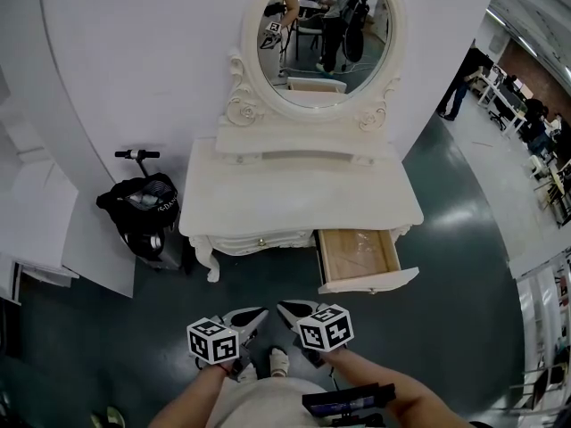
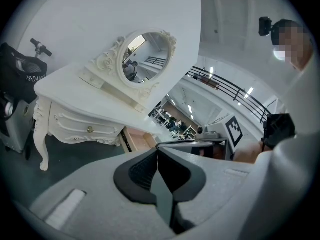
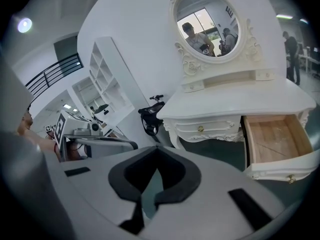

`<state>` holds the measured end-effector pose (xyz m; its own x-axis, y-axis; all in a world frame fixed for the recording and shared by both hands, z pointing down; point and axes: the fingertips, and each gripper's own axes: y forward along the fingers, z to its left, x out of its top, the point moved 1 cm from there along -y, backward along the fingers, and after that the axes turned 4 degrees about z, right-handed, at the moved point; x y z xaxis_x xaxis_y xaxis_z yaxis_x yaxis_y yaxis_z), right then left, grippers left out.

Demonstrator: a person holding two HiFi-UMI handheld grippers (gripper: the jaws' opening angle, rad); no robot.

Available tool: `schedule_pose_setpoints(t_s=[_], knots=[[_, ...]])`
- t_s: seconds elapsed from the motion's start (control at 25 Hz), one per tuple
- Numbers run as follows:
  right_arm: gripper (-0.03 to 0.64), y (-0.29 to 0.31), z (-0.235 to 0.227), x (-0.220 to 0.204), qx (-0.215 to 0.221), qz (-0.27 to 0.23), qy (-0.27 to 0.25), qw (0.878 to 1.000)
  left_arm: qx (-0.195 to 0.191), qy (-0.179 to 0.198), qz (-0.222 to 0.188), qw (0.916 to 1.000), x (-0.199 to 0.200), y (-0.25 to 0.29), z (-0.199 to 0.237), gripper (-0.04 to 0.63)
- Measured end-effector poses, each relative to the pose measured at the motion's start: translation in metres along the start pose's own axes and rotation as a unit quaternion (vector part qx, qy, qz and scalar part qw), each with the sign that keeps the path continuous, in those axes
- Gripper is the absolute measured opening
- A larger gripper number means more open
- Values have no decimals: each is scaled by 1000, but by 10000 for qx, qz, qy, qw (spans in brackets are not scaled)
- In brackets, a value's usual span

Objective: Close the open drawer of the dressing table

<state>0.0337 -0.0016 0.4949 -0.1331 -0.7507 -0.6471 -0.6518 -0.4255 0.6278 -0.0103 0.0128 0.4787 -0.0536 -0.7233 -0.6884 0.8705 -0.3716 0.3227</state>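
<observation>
On my feed: white table (image 1: 294, 203), pale wood-grain drawer (image 1: 357, 255), dark green floor (image 1: 446, 328), black bag (image 1: 138, 205).

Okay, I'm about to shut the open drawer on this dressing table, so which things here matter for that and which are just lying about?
For the job: open drawer, dressing table, left gripper and right gripper, both shut and empty.
Lying about: black bag, scooter, white shelves.
</observation>
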Motion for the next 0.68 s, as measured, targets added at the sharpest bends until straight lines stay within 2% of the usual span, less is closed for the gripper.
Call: schedule_pose_setpoints(t_s=[0.68], knots=[[16, 2, -1, 0, -44, 25, 7, 10000, -11, -53, -10, 10000, -3, 2, 4, 9]])
